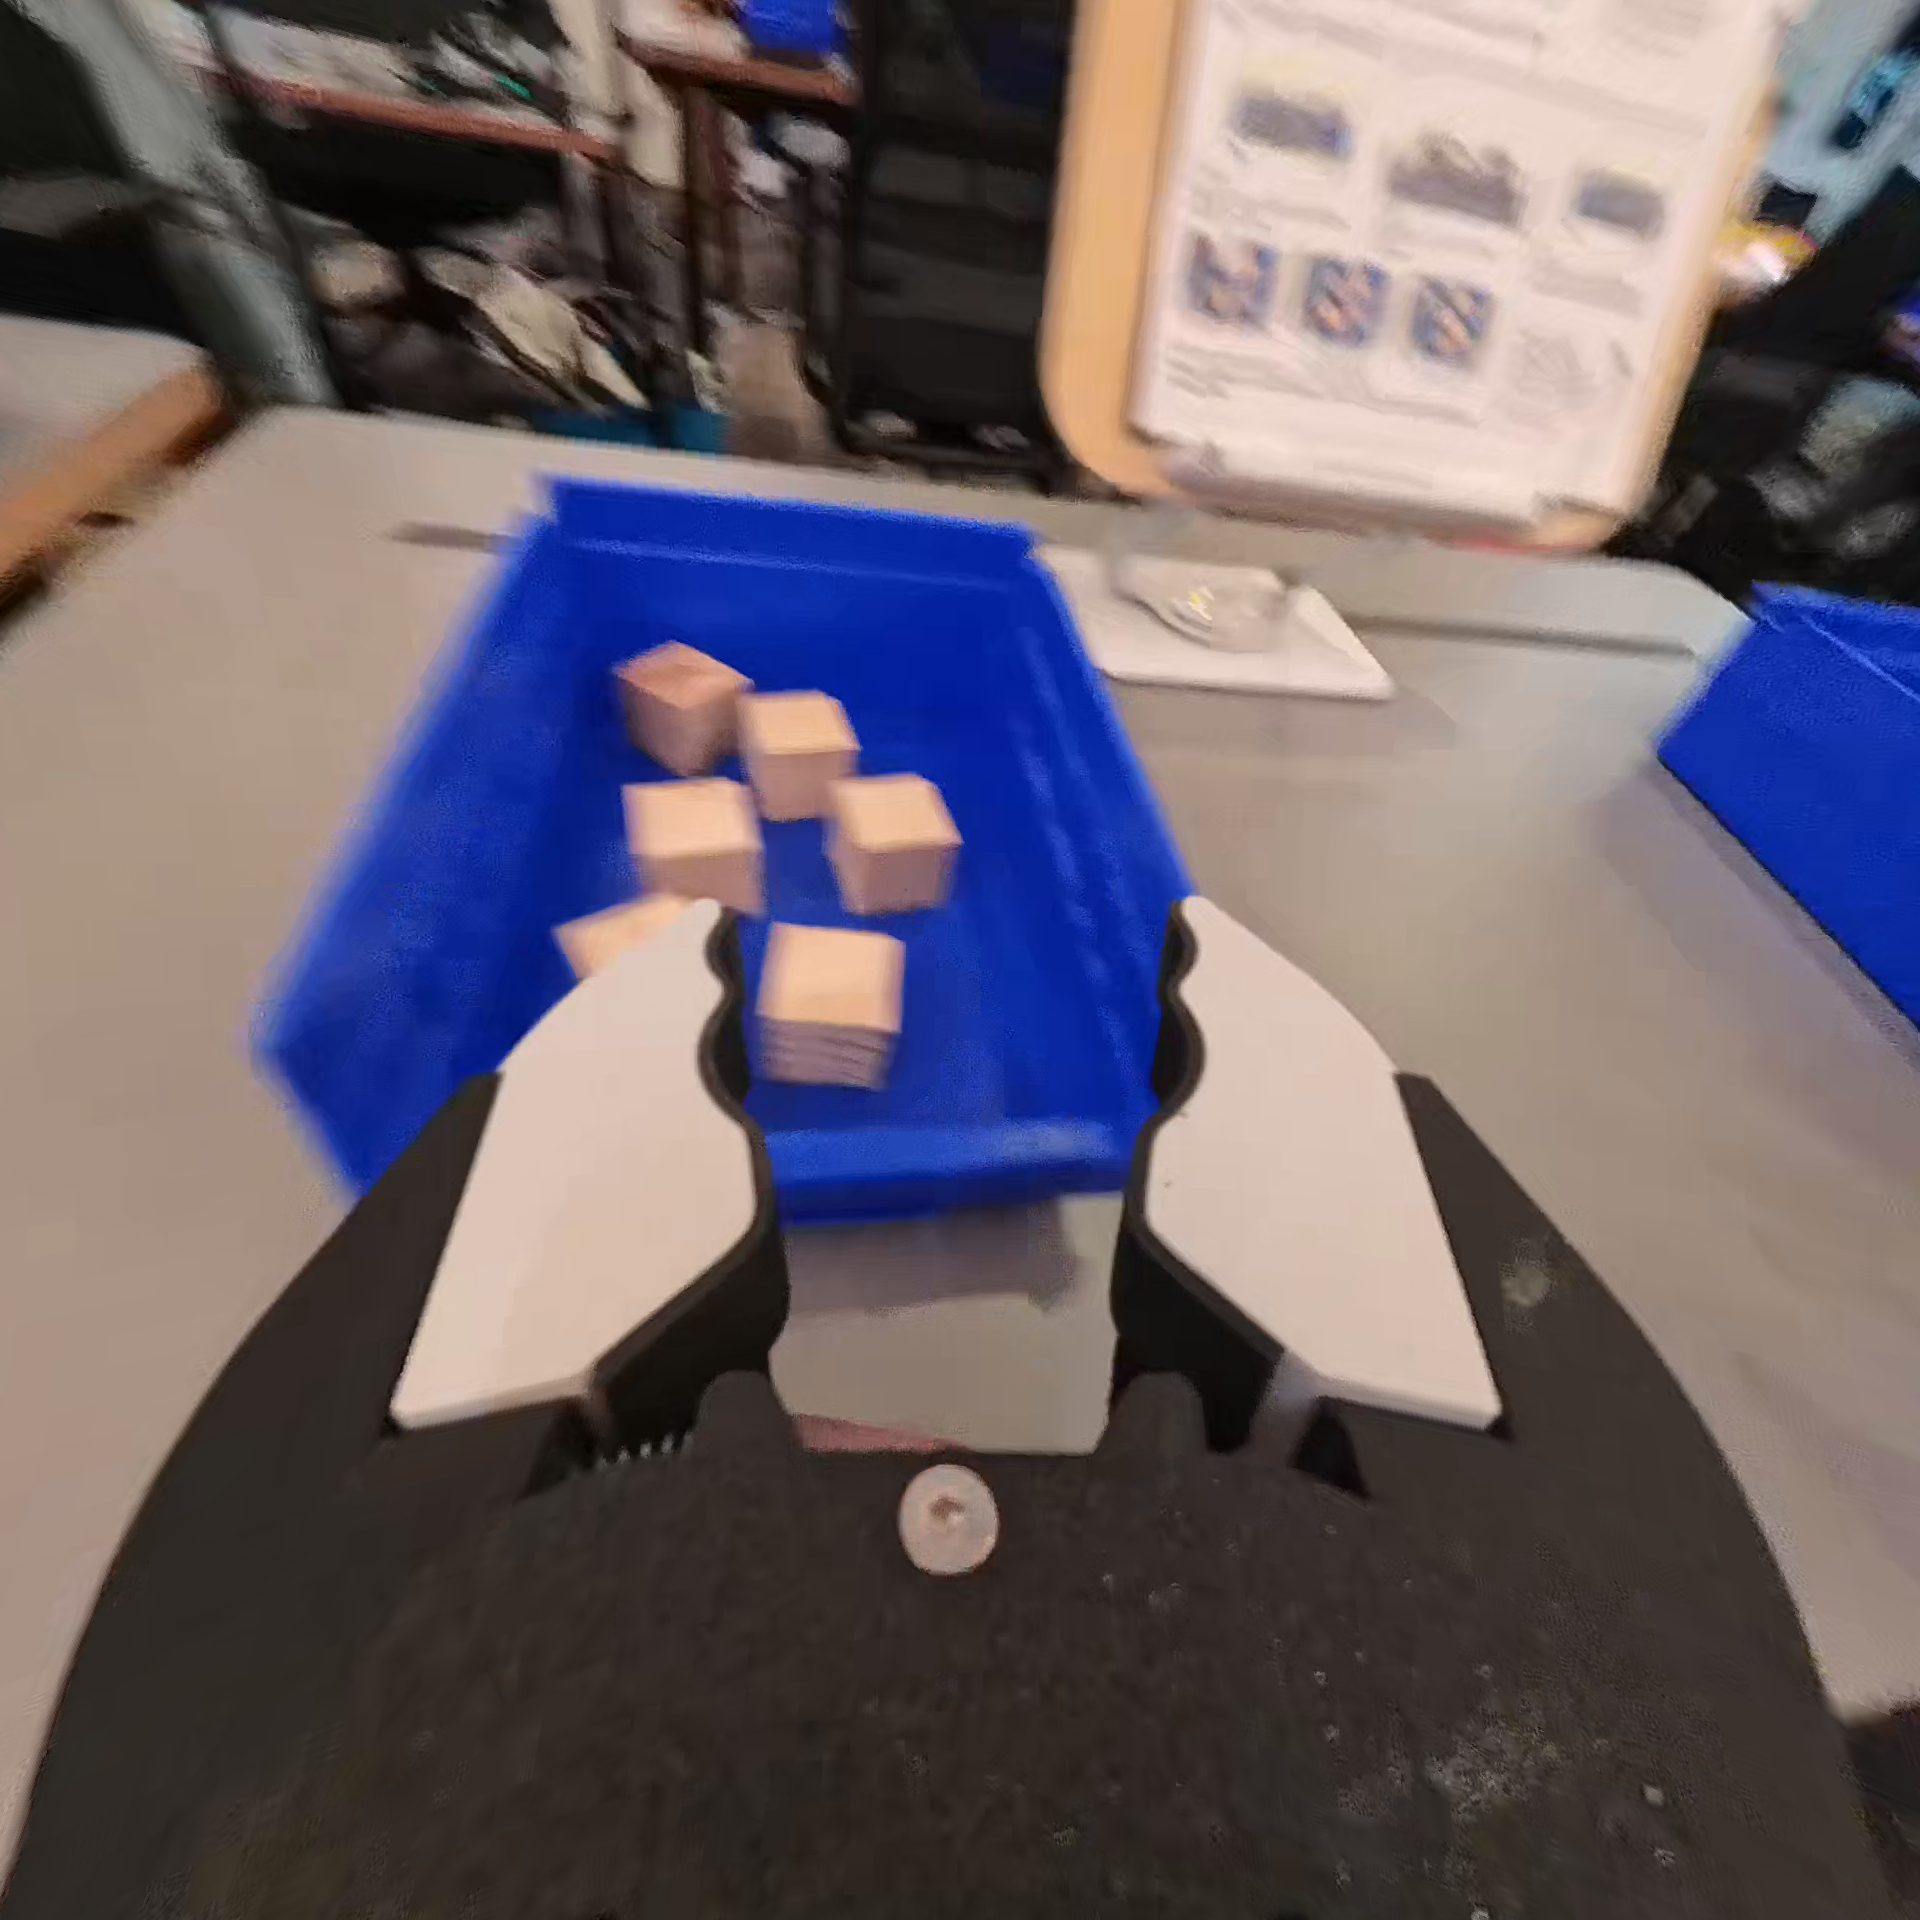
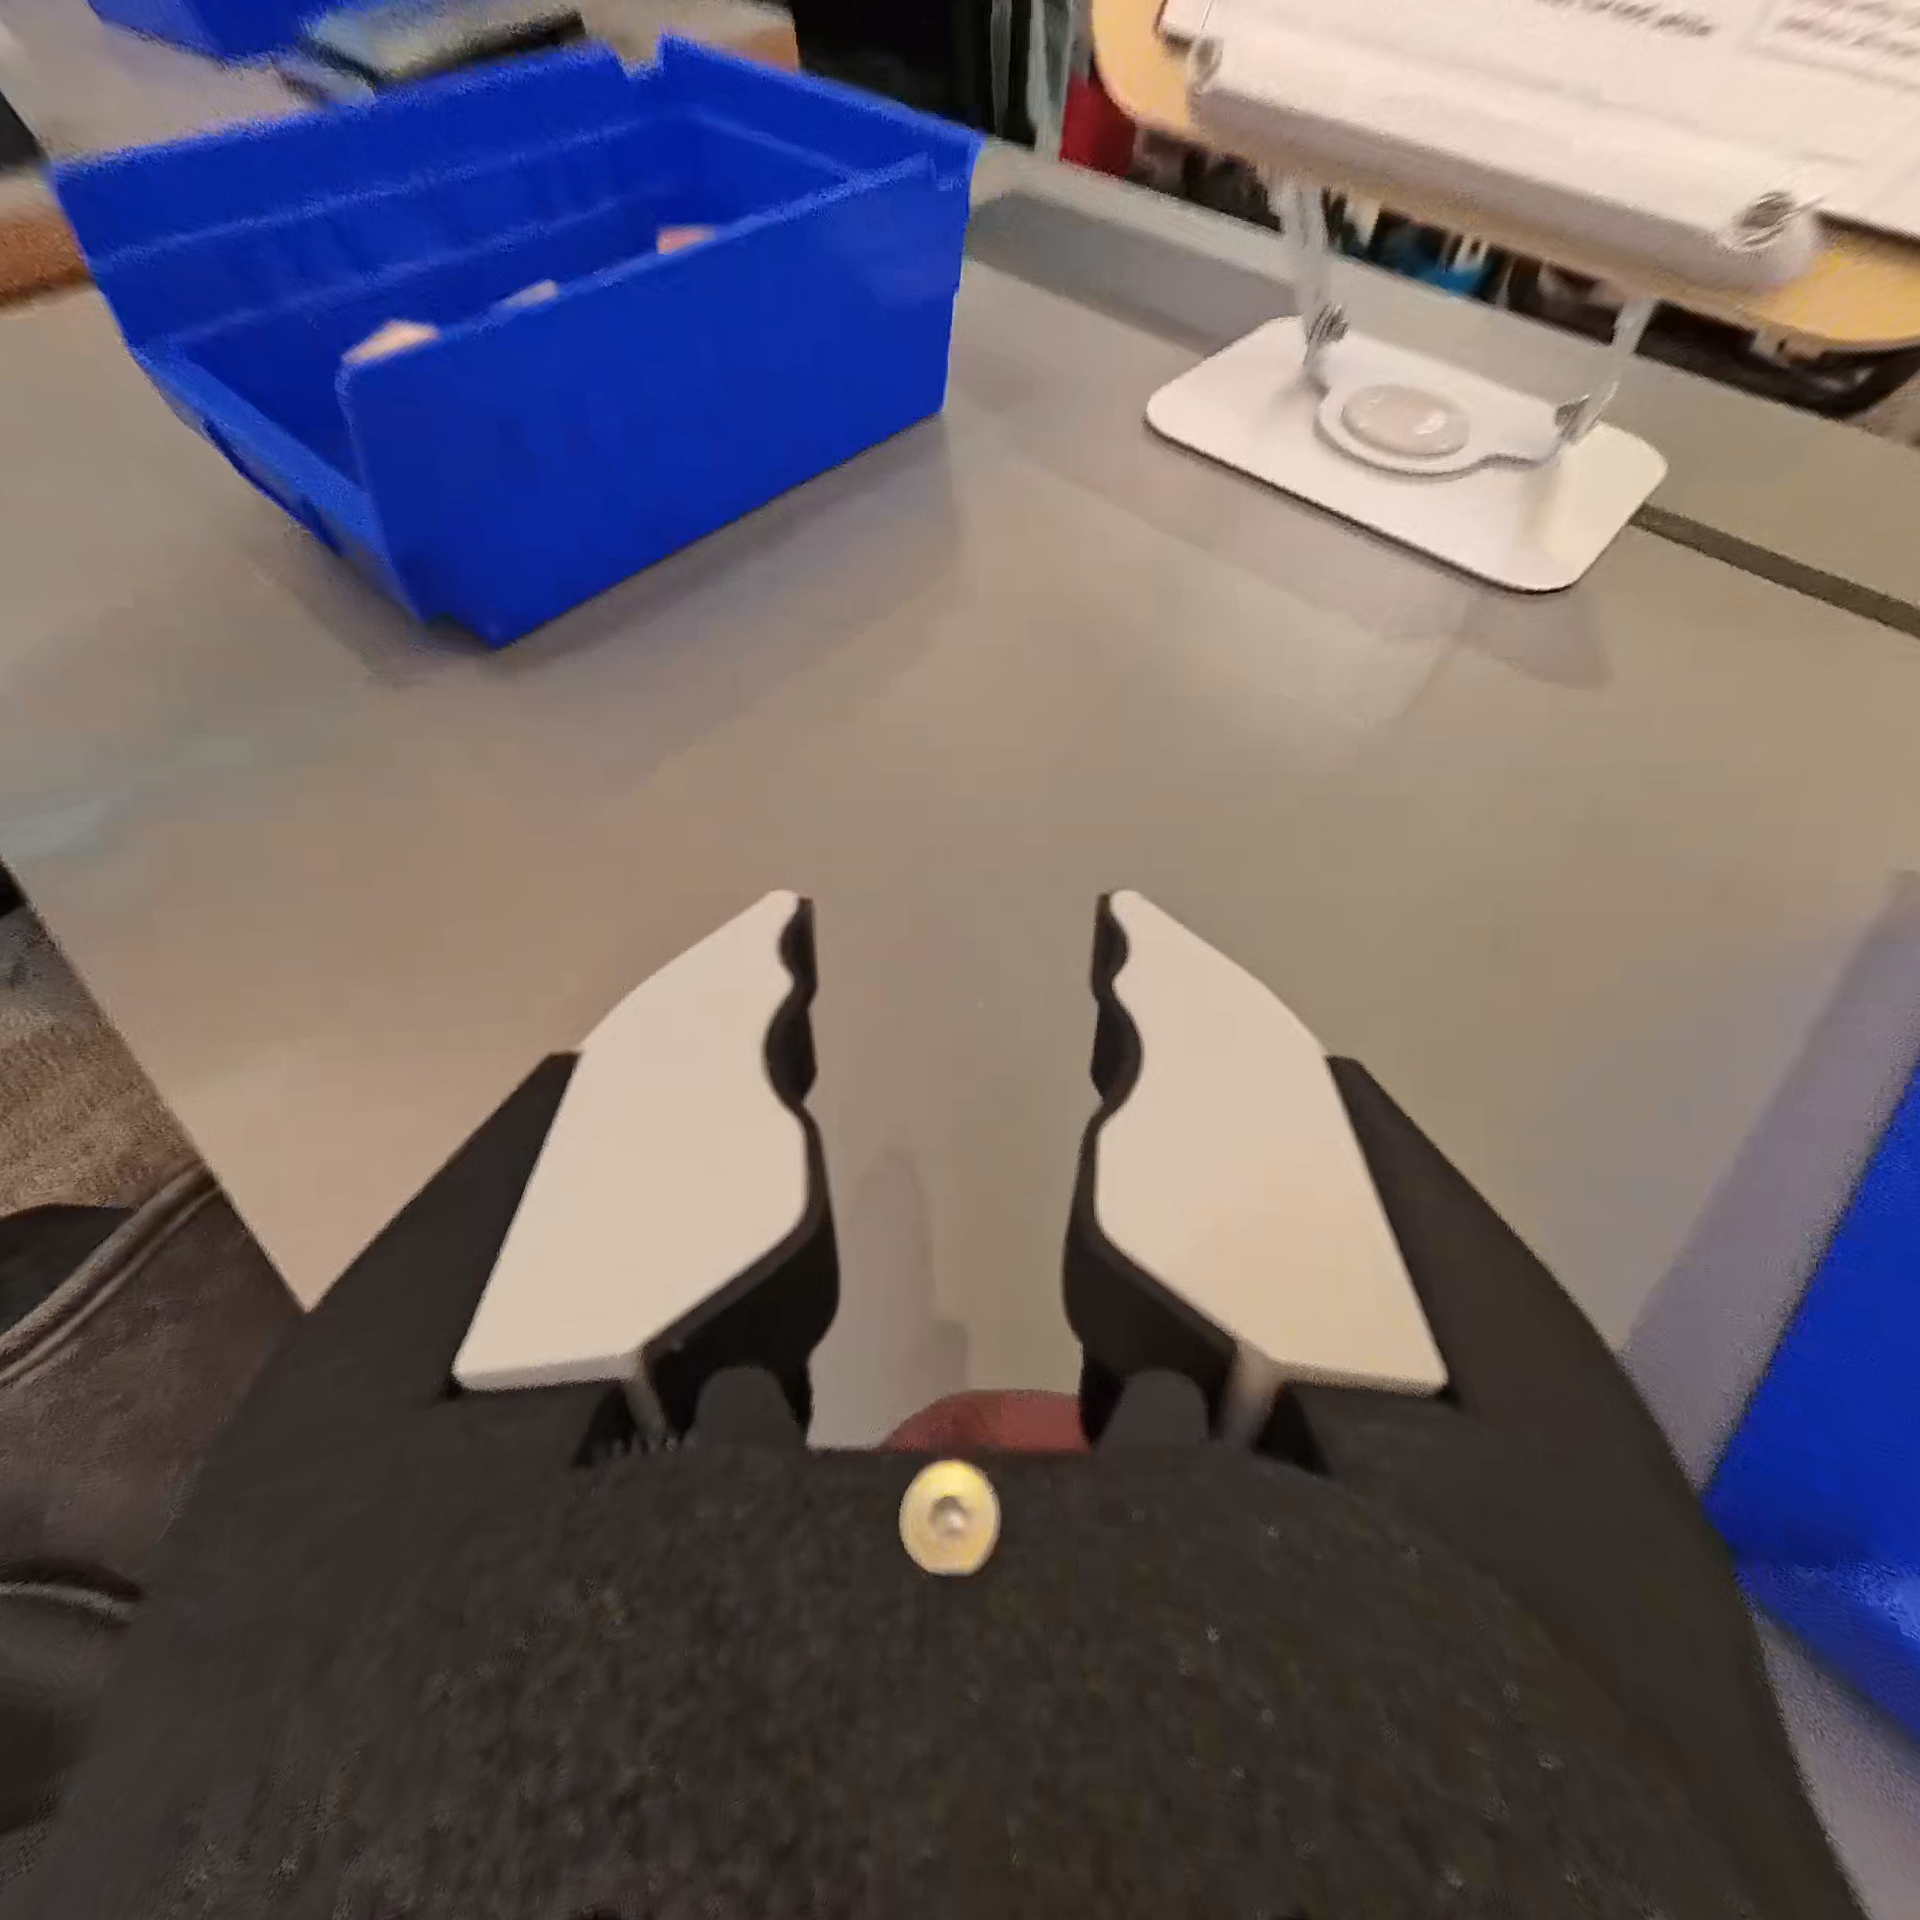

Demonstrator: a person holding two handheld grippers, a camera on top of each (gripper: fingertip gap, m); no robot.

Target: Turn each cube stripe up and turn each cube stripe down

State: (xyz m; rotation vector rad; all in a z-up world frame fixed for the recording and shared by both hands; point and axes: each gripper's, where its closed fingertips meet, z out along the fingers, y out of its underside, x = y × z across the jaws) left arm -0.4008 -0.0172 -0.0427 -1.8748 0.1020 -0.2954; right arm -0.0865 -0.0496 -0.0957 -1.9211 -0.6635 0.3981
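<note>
1. Left gripper (image 1: 945,920) is sitting nearest the lens in the left wrist view, jaws spread wide, pinching nothing, hanging just above the near wall of the blue bin (image 1: 935,1164).
2. Right gripper (image 2: 954,914) is also spread and empty, hovering over bare grey table (image 2: 1039,727), well apart from the cubes; the same bin (image 2: 644,416) is lying far left in its view.
3. Wooden cubes are lying loose on the bin floor, six showing. Nearest cube (image 1: 828,1003) is sitting just past the left gripper's tips, lines showing on its near side face, so likely stripe sideways. Blur is making that uncertain.
4. Other cubes are clustering farther in: centre-left cube (image 1: 694,854), right cube (image 1: 894,854), far cube (image 1: 681,701) and one more beside it (image 1: 798,750). One cube (image 1: 613,935) is half hiding behind the left finger. Stripes on these are too blurred to read.
5. Step in hand, judging: left gripper is lining up on the nearest cube.
6. Doing it well: coming down centred over that cube, closing on two plain opposite faces, lifting clear of the floor before rolling it, keeping the fingers off the bin walls and neighbours.
7. Second blue bin (image 1: 1829,769) is sitting at far right; a white stand (image 2: 1403,457) is standing beyond, not involved.
</note>
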